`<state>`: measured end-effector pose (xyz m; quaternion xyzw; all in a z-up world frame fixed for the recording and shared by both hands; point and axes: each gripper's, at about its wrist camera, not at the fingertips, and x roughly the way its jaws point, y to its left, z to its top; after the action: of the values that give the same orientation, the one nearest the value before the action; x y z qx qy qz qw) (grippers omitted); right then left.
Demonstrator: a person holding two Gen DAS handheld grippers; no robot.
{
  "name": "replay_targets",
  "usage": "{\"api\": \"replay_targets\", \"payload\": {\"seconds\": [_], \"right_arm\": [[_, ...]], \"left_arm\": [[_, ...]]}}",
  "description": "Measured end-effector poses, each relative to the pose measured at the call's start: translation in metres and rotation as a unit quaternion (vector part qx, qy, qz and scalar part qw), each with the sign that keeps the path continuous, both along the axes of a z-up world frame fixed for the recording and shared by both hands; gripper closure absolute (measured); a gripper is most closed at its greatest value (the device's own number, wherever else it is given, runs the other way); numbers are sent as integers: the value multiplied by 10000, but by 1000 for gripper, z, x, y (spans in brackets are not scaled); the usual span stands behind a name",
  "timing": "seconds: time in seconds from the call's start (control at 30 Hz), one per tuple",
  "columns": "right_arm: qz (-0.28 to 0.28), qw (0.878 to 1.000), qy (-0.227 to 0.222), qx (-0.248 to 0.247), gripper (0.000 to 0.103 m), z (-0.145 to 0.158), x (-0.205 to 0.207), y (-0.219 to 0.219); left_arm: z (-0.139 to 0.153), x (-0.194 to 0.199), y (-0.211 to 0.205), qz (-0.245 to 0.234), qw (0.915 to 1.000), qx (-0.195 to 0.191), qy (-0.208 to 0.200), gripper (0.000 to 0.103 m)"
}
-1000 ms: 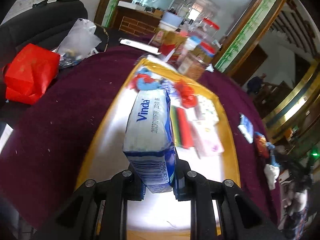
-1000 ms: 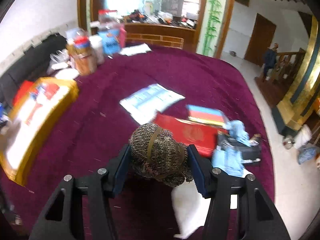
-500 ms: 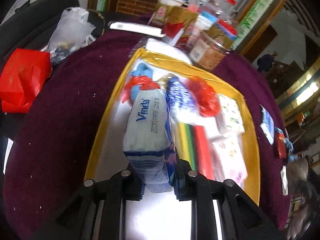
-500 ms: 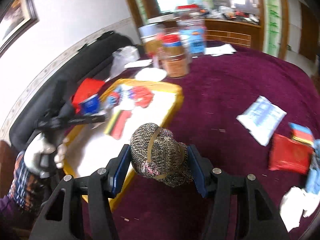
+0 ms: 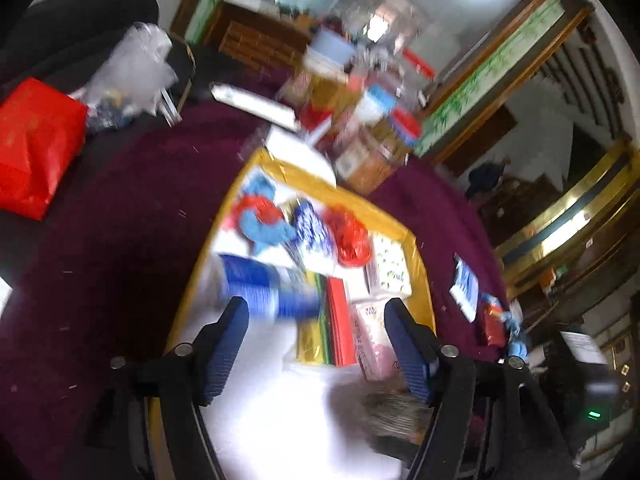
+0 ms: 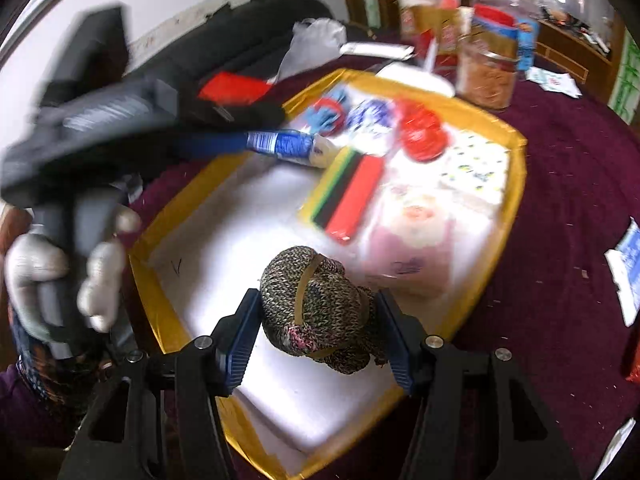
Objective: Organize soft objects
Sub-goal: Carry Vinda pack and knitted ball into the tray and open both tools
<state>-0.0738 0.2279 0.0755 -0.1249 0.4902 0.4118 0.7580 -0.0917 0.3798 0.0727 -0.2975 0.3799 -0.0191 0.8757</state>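
Observation:
My left gripper (image 5: 315,306) hangs over the gold-rimmed tray (image 5: 420,248), its jaws opening. The blue tissue pack (image 5: 268,292) lies blurred on the tray floor just beyond the fingertips, and no pad presses on it. My right gripper (image 6: 316,300) is shut on a brown knitted bundle (image 6: 316,308) bound with a rubber band, above the tray's (image 6: 516,184) near end. The right wrist view shows the tissue pack (image 6: 288,144) at the tip of the left gripper, which a gloved hand (image 6: 60,272) holds. The knitted bundle (image 5: 392,412) also appears blurred at the left view's lower right.
The tray holds a red bag (image 5: 348,236), a blue-and-red cloth (image 5: 260,220), a striped pack (image 5: 332,320), a pink pack (image 5: 372,340) and a dotted pack (image 5: 390,268). Jars (image 6: 488,68) stand beyond it. A red parcel (image 5: 32,148) lies left on the maroon cloth.
The left jaws have opened and let go of the tissue pack, which now lies in the tray. The right gripper has carried the knitted bundle from the open table to above the tray.

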Motion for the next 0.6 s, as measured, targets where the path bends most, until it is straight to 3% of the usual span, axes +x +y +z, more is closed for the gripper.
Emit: {"api": "replay_targets", "payload": {"seconds": [0.3, 0.6], "right_arm": [[499, 9977, 243, -380, 45, -18, -2, 64], [528, 9969, -61, -580, 44, -14, 6, 120]], "left_arm": [[-1, -76, 38, 706, 9953, -365, -559, 24], [-11, -87, 38, 731, 9943, -502, -587, 24]]}}
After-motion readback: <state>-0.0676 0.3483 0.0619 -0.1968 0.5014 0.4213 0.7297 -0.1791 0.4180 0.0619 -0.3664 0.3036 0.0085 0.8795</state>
